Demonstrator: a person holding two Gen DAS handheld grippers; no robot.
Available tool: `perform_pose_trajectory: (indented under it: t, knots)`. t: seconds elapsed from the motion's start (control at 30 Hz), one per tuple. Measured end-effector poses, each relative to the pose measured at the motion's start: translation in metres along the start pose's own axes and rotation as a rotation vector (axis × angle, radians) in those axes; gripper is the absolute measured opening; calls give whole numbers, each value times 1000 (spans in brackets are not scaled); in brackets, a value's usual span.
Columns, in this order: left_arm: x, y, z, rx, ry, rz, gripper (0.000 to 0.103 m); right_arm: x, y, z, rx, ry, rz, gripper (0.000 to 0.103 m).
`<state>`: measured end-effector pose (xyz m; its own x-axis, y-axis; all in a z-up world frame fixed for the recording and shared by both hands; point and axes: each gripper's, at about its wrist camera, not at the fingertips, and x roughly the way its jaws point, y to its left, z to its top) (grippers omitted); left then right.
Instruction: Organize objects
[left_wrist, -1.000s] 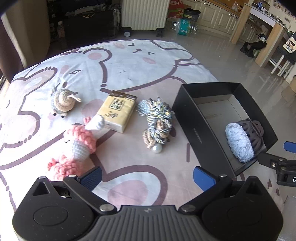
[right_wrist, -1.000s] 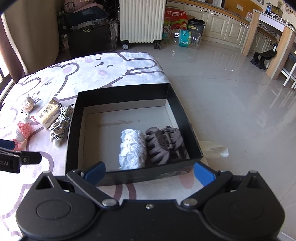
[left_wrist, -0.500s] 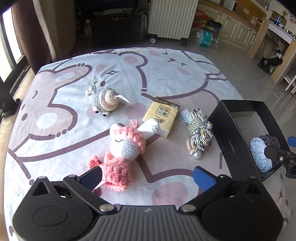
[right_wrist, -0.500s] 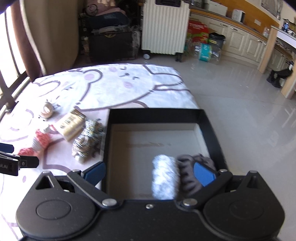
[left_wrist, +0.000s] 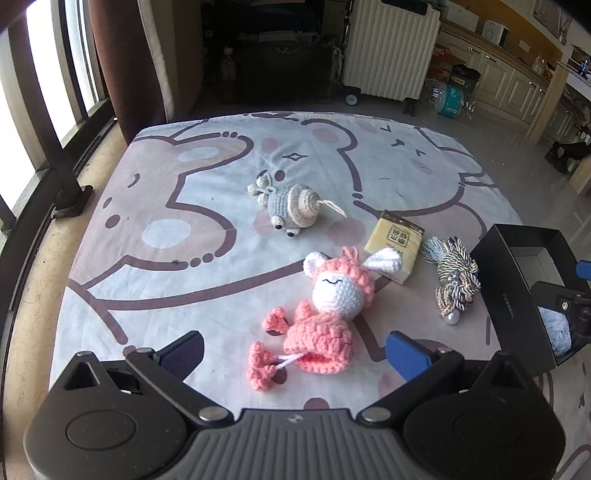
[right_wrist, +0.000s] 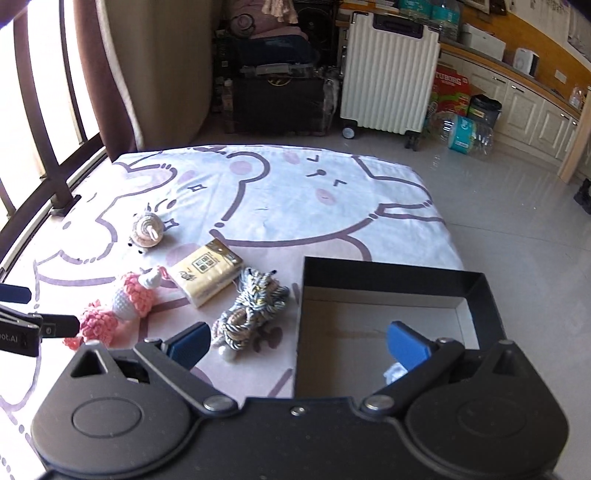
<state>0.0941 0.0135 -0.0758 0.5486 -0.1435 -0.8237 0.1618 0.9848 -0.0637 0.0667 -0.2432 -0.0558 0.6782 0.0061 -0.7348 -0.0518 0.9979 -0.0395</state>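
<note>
A pink and white crochet doll (left_wrist: 325, 314) (right_wrist: 122, 306) lies on the bear-print cloth (left_wrist: 192, 206), just ahead of my open left gripper (left_wrist: 293, 350). Beyond it lie a grey crochet snail (left_wrist: 291, 206) (right_wrist: 147, 229), a yellow tissue pack (left_wrist: 395, 240) (right_wrist: 207, 273) and a bundle of striped rope (left_wrist: 456, 280) (right_wrist: 251, 310). The black box (left_wrist: 517, 295) (right_wrist: 388, 280) sits at the right with a pale blue fluffy item (left_wrist: 557, 328) inside. My right gripper (right_wrist: 297, 345) hangs open over the box's near left corner, holding nothing.
A white ribbed suitcase (right_wrist: 388, 88) and dark luggage (right_wrist: 280, 99) stand on the floor beyond the cloth. A window railing (left_wrist: 40, 122) runs along the left. Tiled floor (right_wrist: 517, 206) and kitchen cabinets (right_wrist: 532, 110) lie to the right.
Both grippers have pulled back and swung left. The doll now lies centred before the left gripper; the right gripper has drawn back from above the box's contents to its near left corner.
</note>
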Motion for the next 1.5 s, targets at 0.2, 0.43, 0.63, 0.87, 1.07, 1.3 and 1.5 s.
perform_pose_trajectory:
  t: [0.2, 0.43, 0.63, 0.87, 1.07, 1.3, 1.5]
  knots:
    - [-6, 9, -5, -10, -12, 4, 103, 1, 11, 0, -11, -13, 27, 103]
    - [-11, 8, -4, 7, -32, 4, 103, -1, 17, -2, -9, -37, 32, 103]
    - [-11, 8, -4, 10, -44, 16, 103, -3, 17, -2, -2, -52, 34, 103]
    - [-9, 8, -4, 27, -67, -63, 103, -3, 17, -1, 15, -48, 72, 103]
    - [-4, 6, -5, 61, -70, -87, 103, 0, 18, 5, 85, -22, 138, 103]
    - [7, 7, -1, 50, -46, -107, 103, 10, 24, 11, 118, 46, 135, 103]
    - [12, 6, 0, 74, -77, -175, 98, 14, 24, 20, 210, 85, 176, 102]
